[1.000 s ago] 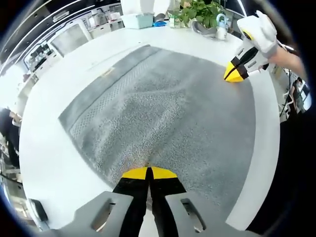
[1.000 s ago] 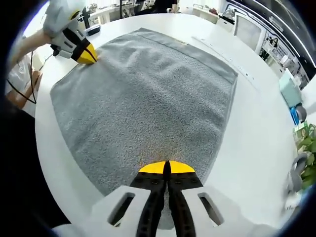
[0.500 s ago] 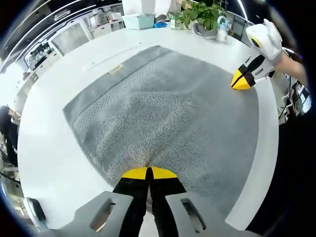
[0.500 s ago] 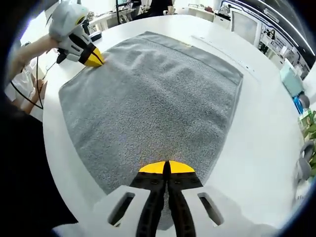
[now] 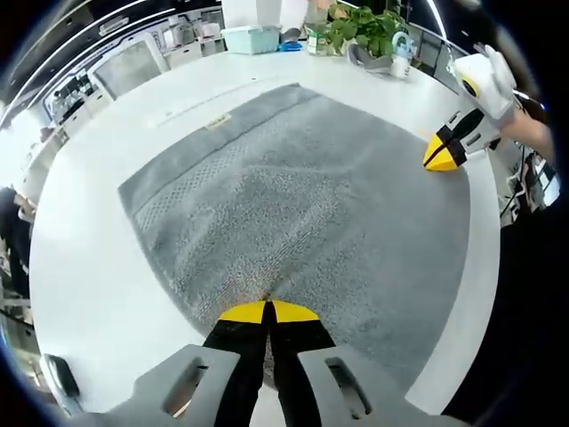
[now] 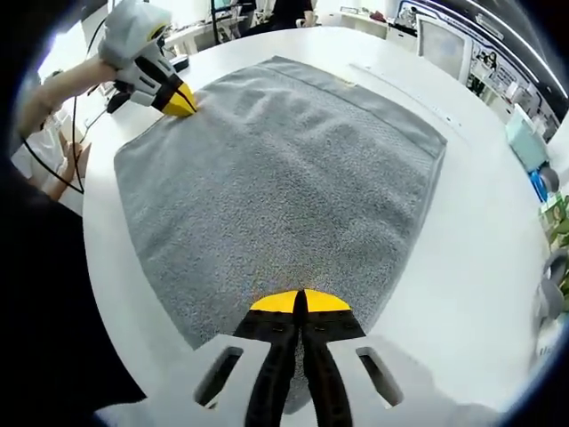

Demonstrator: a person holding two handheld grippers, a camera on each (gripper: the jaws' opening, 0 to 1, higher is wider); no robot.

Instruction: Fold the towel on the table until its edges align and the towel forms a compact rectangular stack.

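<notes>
Both grippers pinching near corners of the towel, towel flat on the table.

Left gripper (image 5: 268, 311): jaws pressed together on the towel (image 5: 302, 205) edge at bottom centre of the left gripper view. Right gripper (image 6: 300, 302): jaws likewise closed on the towel's edge at bottom centre of the right gripper view. Grey towel lies spread across the white round table (image 5: 89, 267), filling mid-frame in both views, small label at its far edge. Each gripper shows in the other's view at a towel corner: right one at upper right, left one at upper left. Potted plant (image 5: 360, 22) and teal box (image 5: 251, 37) sit at the table's far edge, top of the left gripper view.
</notes>
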